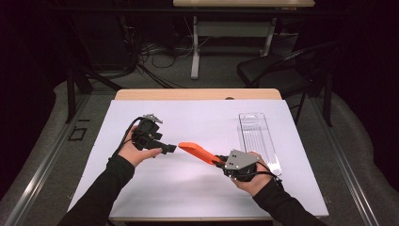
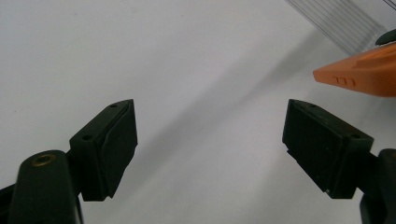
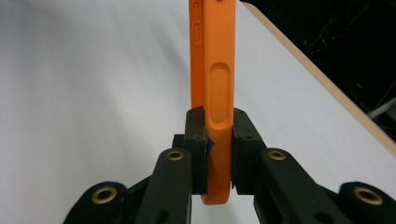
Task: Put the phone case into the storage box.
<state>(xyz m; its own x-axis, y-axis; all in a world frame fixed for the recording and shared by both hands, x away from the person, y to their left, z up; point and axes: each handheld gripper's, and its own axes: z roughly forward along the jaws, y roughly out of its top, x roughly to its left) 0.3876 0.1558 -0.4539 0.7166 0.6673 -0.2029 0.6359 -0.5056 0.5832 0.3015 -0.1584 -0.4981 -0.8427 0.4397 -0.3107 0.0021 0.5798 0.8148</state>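
White tabletop [image 1: 197, 188]. Right tool [image 1: 220, 162] pinches orange phone case [image 1: 197, 152], lifted: pick-up done. Left tool [image 1: 173, 148] spread wide near case tip; handover probably left. Clear tray [image 1: 258, 141] empty.

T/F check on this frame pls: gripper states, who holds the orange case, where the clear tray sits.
1. The right gripper is shut on the orange phone case. True.
2. The left gripper is shut on the case. False: its jaws stand wide apart, the case tip beyond them.
3. The clear plastic tray lies on the table's right side. True.
4. The case lies flat on the white table. False: it is held in the air.
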